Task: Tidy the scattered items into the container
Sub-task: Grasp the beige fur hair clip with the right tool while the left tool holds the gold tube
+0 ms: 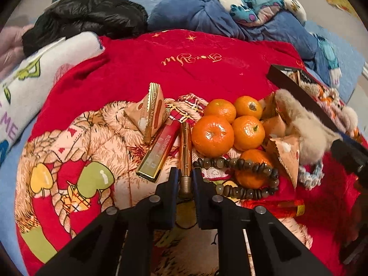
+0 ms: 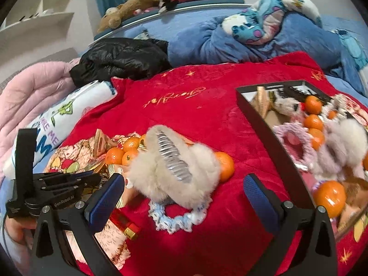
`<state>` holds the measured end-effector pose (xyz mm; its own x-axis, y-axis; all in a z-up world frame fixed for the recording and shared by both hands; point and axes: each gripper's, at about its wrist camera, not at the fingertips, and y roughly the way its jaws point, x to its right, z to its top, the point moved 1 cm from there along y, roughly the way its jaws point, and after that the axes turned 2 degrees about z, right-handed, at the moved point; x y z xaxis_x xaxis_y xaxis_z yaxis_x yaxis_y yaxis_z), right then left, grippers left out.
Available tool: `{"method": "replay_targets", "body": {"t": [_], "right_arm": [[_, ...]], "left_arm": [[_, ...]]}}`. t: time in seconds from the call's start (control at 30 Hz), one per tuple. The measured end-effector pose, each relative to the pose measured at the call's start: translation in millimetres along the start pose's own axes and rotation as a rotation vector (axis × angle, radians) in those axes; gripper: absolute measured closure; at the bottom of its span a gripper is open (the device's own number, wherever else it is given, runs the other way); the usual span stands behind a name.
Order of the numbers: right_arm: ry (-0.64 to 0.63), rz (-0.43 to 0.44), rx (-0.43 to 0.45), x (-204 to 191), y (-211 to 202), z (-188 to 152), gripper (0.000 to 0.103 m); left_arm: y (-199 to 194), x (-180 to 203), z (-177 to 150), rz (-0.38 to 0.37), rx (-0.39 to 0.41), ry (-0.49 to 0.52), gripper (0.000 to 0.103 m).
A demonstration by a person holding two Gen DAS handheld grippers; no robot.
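My left gripper (image 1: 185, 172) is shut on a gold tube (image 1: 185, 147) that lies on the red blanket (image 1: 184, 73). Beside it lie a red-gold box (image 1: 158, 151), a triangular snack pack (image 1: 149, 112), several tangerines (image 1: 212, 135) and a bead bracelet (image 1: 248, 177). My right gripper (image 2: 184, 191) is open and empty, with a furry beige hair claw (image 2: 174, 163) and a blue scrunchie (image 2: 177, 218) just ahead of the gap between its fingers. The black container (image 2: 264, 124) at the right holds tangerines (image 2: 329, 195), a pink scrunchie (image 2: 292, 142) and furry items. The left gripper also shows in the right wrist view (image 2: 101, 179).
A black jacket (image 2: 122, 59), a white printed towel (image 2: 62, 119), a pink quilt (image 2: 30, 96) and a blue Stitch blanket (image 2: 264, 32) surround the red blanket. A red firecracker-like tube (image 1: 276, 207) lies near the bracelet. Plush toys (image 2: 147, 2) sit on the headboard.
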<state>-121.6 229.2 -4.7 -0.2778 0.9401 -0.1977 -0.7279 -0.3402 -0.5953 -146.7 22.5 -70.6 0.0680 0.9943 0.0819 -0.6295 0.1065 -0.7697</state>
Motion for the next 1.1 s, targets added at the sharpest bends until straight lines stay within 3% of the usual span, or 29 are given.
{"method": "replay_targets", "body": {"t": [0.1,0.37,0.5,0.53,0.8,0.93,1.03,1.1], "right_arm": [[-0.025,0.005,-0.048,-3,15,-2,0.001],[0.011,0.105,-0.103,5,33,-7,0.053],[0.017,0.118,-0.072,7,27,-6,0.067],[0.012,0.112,-0.065,7,26,-6,0.076],[-0.029,0.114,-0.027,0,20,-5,0.090],[-0.081,0.086,-0.019,-9,17,-7,0.082],[-0.092,0.089,0.006,-12,10,-9,0.034],[-0.082,0.086,0.039,-9,3,-7,0.030]], "left_arm": [[-1,1,-1,0.014,0.001,0.007,0.090],[2,8,3,0.041,0.009,0.000,0.090],[1,6,3,0.035,0.014,-0.011,0.090],[0,6,3,0.036,0.018,-0.015,0.090],[-6,5,1,0.035,0.037,-0.030,0.090],[-8,6,1,0.041,0.035,-0.025,0.090],[-8,5,1,0.033,0.030,-0.031,0.090],[-7,5,1,0.029,0.029,-0.034,0.090]]}}
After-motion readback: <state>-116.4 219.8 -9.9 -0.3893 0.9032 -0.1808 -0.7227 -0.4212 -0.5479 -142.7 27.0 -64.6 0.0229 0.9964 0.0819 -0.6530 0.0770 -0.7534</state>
